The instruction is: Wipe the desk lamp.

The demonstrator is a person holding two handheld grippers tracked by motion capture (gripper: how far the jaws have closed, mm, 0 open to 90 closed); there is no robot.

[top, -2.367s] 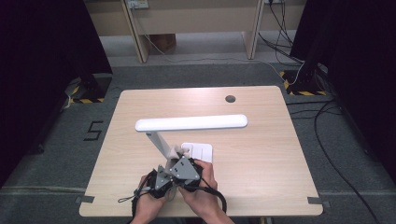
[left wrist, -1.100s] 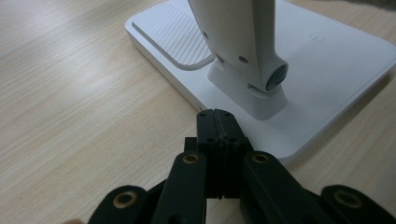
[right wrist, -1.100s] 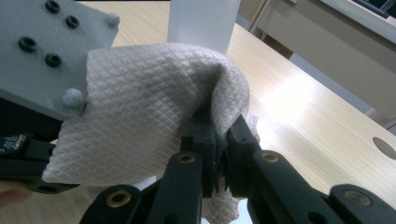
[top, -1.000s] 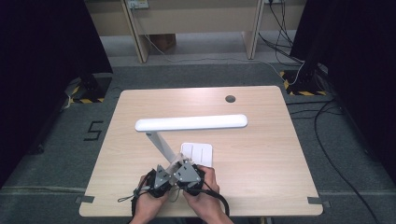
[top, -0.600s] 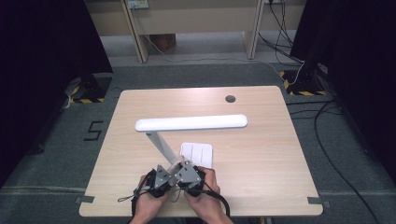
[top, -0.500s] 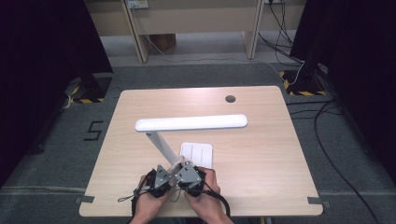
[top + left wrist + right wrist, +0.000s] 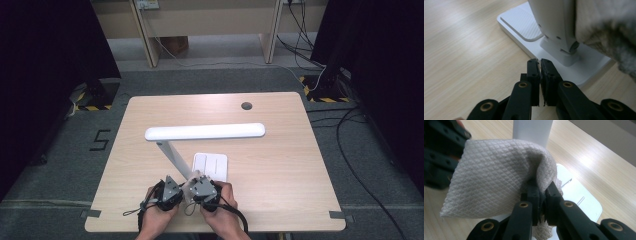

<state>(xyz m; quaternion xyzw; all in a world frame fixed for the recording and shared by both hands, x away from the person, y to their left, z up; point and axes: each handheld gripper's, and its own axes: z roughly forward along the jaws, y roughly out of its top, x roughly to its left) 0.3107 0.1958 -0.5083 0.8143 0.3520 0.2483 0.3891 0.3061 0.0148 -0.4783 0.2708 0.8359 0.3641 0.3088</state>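
Observation:
A white desk lamp stands on the wooden table (image 7: 280, 150), with a long head (image 7: 205, 131), a slanted stem (image 7: 172, 157) and a flat base (image 7: 212, 165). Both hands sit at the near edge by the base. My right gripper (image 7: 541, 186) is shut on a grey quilted cloth (image 7: 494, 185), which is pressed against the stem (image 7: 532, 130). My left gripper (image 7: 539, 61) points at the base (image 7: 524, 25) beside the stem's foot (image 7: 559, 52). Its jaws have just been opening and stand a narrow slit apart, with nothing between them. The cloth (image 7: 606, 30) hangs at that view's right.
A round cable hole (image 7: 246, 105) lies near the table's far edge. Black cables (image 7: 350, 135) trail over the grey floor on the right. Wooden furniture legs (image 7: 145, 35) stand beyond the table, and dark curtains close both sides.

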